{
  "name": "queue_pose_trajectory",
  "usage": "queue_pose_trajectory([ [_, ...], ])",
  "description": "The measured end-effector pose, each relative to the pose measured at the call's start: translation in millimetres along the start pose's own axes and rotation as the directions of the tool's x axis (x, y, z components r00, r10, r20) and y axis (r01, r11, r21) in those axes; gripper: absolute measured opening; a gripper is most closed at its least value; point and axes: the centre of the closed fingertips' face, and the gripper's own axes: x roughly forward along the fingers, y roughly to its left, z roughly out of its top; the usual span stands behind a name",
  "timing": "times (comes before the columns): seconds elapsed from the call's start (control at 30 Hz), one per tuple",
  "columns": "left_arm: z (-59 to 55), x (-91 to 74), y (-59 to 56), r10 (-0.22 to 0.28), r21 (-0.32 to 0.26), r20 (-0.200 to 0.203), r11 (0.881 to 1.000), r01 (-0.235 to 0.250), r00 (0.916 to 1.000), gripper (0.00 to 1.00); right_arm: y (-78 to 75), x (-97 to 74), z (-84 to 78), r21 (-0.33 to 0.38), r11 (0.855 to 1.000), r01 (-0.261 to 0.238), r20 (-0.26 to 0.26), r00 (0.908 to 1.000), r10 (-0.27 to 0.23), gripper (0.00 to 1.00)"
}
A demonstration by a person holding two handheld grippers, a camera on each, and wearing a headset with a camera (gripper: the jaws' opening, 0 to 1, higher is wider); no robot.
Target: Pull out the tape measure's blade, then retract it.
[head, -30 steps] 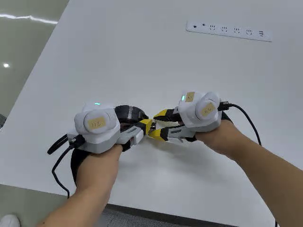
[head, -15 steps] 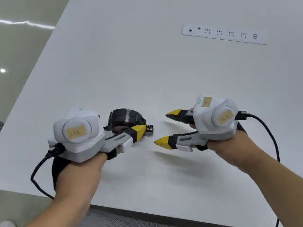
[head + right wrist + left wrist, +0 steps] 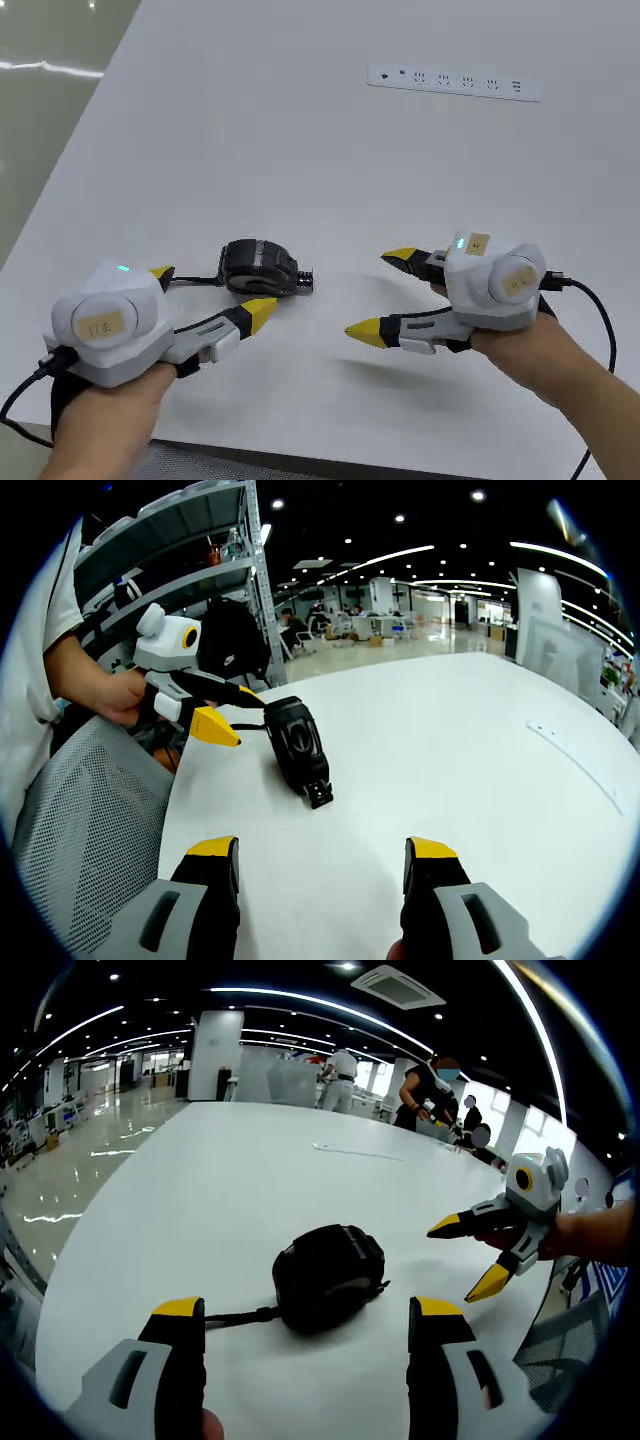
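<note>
Tape measure (image 3: 258, 267): hook (image 3: 306, 281) at 3 o'clock.
Left gripper (image 3: 211, 290): wide, empty; I should hold the body.
Right gripper (image 3: 382, 292): wide, empty; I should pinch the hook.

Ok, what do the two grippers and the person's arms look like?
The left gripper and right gripper match: white rounded shells, each with a tan sticker and a small green light, and black jaws tipped yellow. A black cable trails from each. The forearms are bare; a white short sleeve shows in the right gripper view.
</note>
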Motion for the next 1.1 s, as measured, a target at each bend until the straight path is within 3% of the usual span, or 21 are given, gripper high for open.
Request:
queue_pose_trajectory([
  [0.3, 2.5, -11.4, -9.1, -0.083, 0.063, -0.009, 0.994, 0.084, 0.9965, 0.8, -2.3, -22.5, -7.9, 0.04, 0.997, 0.063, 0.013, 0.9979, -0.063, 0.71],
  [0.43, 0.2, -15.7, -14.6, -0.131, 0.078, -0.028, 0.988, 0.132, 0.991, 0.81, -4.5, -34.5, -11.4, 0.06, 0.994, 0.09, 0.016, 0.9957, -0.091, 0.72],
  [0.53, 2.1, -19.5, -16.8, -0.158, 0.085, -0.021, 0.984, 0.159, 0.9872, 0.8, -6.6, -43.3, -14.9, 0.073, 0.991, 0.112, 0.016, 0.9934, -0.113, 0.74],
  [1.1, -1.3, -38.8, -12.0, -0.196, 0.134, -0.042, 0.971, 0.2, 0.9797, 0.84, -0.6, -90.1, -36.3, 0.091, 0.978, 0.186, -0.008, 0.9824, -0.187, 0.76],
])
